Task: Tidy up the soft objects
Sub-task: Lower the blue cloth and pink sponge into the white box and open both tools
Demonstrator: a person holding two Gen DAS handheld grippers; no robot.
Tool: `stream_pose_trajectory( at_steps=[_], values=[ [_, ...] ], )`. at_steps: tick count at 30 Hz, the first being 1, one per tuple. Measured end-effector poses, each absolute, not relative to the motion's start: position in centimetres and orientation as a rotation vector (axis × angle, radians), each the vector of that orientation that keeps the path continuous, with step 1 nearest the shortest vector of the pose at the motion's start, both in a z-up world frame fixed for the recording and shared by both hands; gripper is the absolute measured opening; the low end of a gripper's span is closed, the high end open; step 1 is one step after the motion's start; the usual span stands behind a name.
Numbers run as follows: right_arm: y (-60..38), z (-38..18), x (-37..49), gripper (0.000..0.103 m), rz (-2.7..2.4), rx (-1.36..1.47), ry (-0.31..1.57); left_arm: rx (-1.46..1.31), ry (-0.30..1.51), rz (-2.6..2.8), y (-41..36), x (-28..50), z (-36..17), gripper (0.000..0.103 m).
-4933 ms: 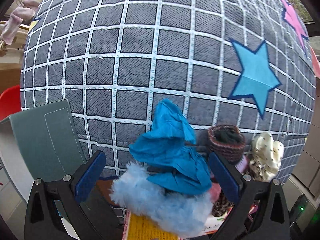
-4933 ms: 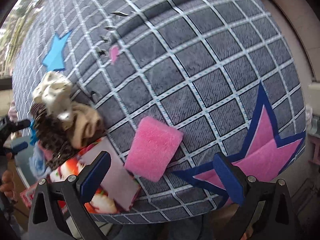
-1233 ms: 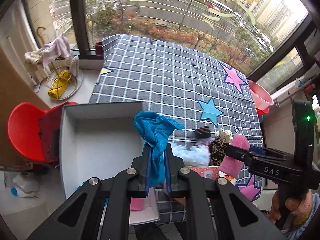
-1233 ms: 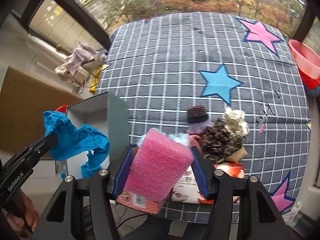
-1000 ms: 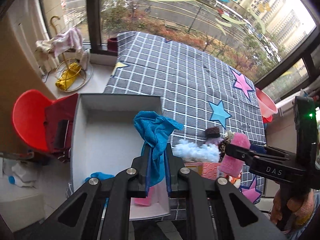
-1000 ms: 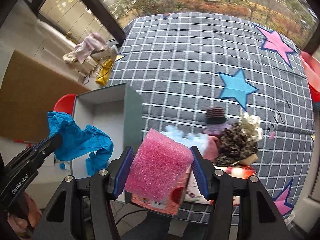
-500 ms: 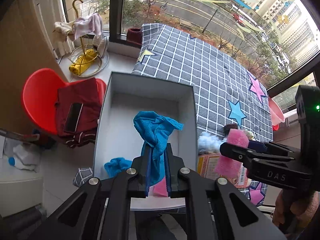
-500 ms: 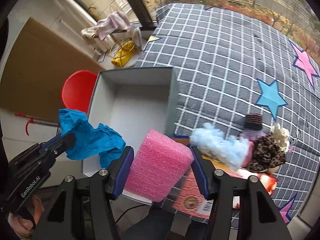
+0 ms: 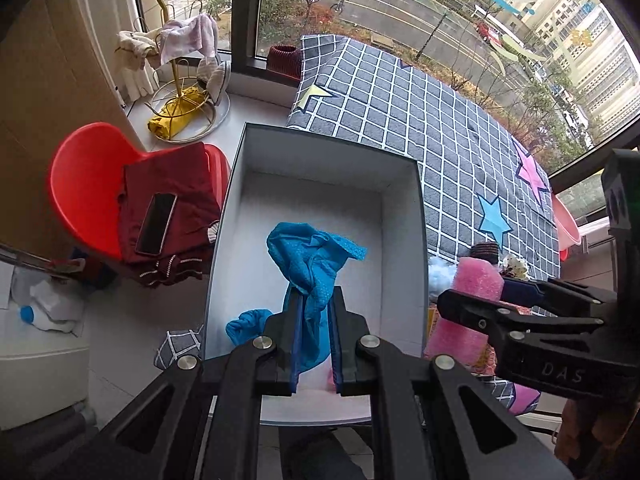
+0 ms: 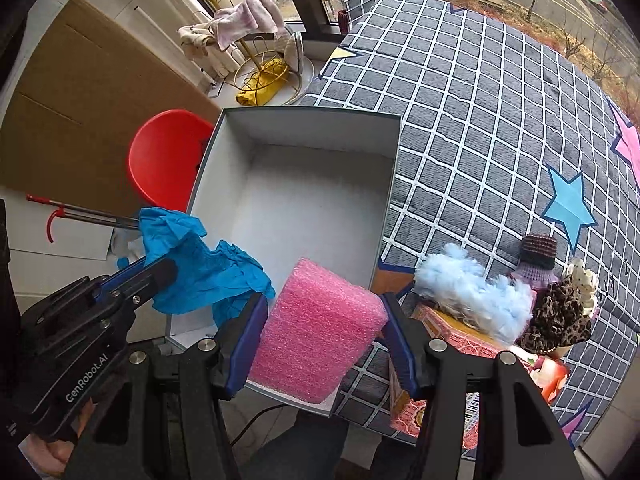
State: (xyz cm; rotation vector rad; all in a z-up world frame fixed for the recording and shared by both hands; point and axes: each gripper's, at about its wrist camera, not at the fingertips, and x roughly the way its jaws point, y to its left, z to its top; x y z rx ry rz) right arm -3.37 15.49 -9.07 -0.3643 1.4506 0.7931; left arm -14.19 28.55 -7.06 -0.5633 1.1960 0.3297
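Note:
My left gripper [image 9: 315, 308] is shut on a crumpled blue cloth [image 9: 310, 258] and holds it above the open white box [image 9: 320, 160]. It also shows in the right wrist view [image 10: 160, 276] with the blue cloth [image 10: 196, 268]. My right gripper [image 10: 324, 312] is shut on a pink foam block [image 10: 316, 332] over the box's [image 10: 296, 196] near right corner. The foam [image 9: 468, 304] shows at the right in the left wrist view. A blue fluffy piece [image 10: 468, 292], a leopard scrunchie [image 10: 560, 316] and a cream scrunchie [image 10: 582, 284] lie on the checked blanket [image 10: 480, 120].
A red chair [image 9: 84, 188] with dark red clothes and a phone [image 9: 156, 224] stands left of the box. A gold rack [image 9: 180, 92] with towels is by the window. A small knit basket [image 10: 538, 248] and printed packets [image 10: 448, 336] sit on the blanket's near edge.
Both grippers have moved left from the blanket to above the white box, still holding the blue cloth and the pink foam. The box now fills the middle of both views.

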Motion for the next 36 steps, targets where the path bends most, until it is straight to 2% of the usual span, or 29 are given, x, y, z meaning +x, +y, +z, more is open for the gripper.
stream_pose_trajectory(
  at_steps=[36],
  values=[
    [18.4,-11.8,-0.2,0.059,0.736,-0.351,1.494,-0.516,1.319,0.271,29.7,-9.4,-11.2,0.013]
  ],
)
